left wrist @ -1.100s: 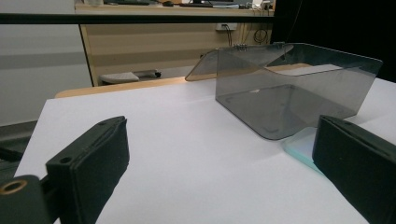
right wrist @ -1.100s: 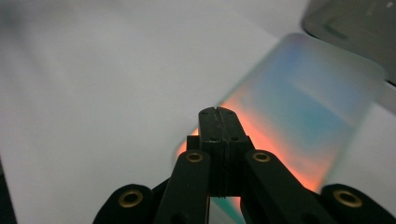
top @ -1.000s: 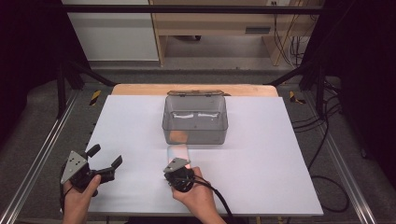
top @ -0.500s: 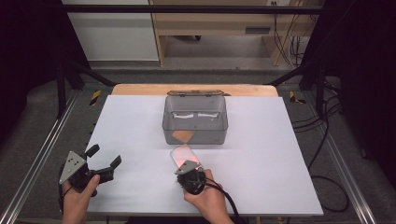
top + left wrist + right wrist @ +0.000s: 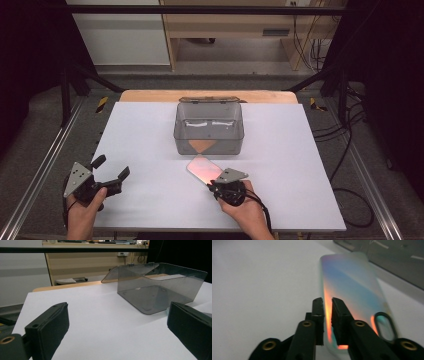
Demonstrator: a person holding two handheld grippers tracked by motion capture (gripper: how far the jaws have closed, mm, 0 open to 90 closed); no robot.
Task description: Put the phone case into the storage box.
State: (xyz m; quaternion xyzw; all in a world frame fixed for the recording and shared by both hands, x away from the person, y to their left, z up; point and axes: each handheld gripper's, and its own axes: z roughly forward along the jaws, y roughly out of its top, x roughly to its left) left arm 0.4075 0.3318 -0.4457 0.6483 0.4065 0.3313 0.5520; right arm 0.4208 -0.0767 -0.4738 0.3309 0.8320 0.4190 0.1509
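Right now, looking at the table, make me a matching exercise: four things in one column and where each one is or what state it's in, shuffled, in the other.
Things:
1. phone case
2. grey plastic box
3. left gripper
4. right gripper

Places or states:
A. fingers spread wide, nothing between them
B. stands near the table's far edge, lid open
C. lies flat just in front of the box, shimmering orange and blue
D. fingers nearly together over the case's edge

Pairs: 1-C, 2-B, 3-A, 4-D

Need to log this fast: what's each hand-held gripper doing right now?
Left hand-held gripper: open, holding nothing.
Right hand-held gripper: jaws just been opening, phone case edge between them.
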